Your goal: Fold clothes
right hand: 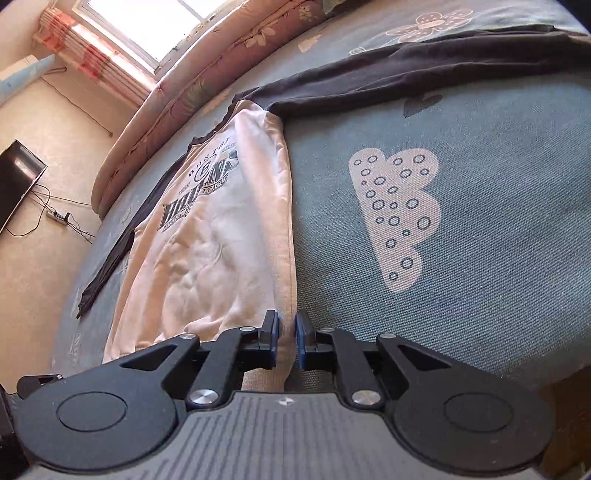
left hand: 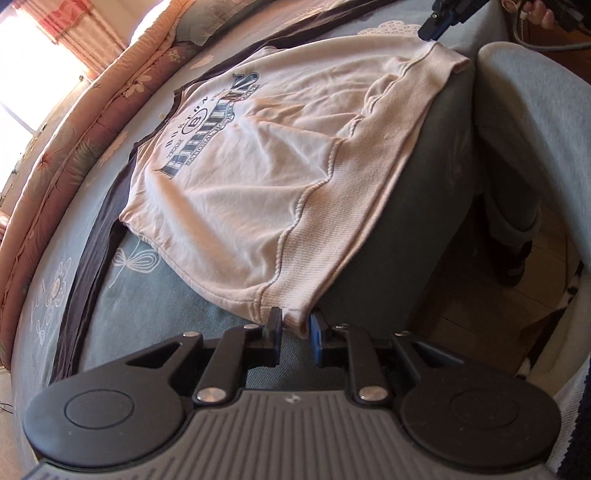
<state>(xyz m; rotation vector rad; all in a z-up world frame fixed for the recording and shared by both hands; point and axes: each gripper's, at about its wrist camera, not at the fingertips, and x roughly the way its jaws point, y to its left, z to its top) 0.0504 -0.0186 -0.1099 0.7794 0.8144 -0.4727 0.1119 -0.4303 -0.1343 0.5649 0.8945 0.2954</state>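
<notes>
So there's a cream-coloured cotton sweatshirt with dark sleeves and a navy "Bruins" print lying flat, chest side up, on a bed covered in a blue-grey woven bedspread with pale flower and butterfly shapes. Its ribbed hem hangs a bit over the near edge of the bed. Both dark sleeves are spread out to the sides.

The left tool has one bottom corner of the hem pinched between its black and blue fingers, jaws nearly together with the fabric bunched in the narrow gap. The right tool is doing the same at the other bottom corner, jaws almost together with the cream side edge running between the pads. In the left wrist view you can spot that right tool up in the far corner, right at the hem's corner.

A rolled pink floral quilt runs along the far side of the bed. The person's grey-trousered leg stands right up against the bed. There's a dark flat screen off by the wall, and a bright window.
</notes>
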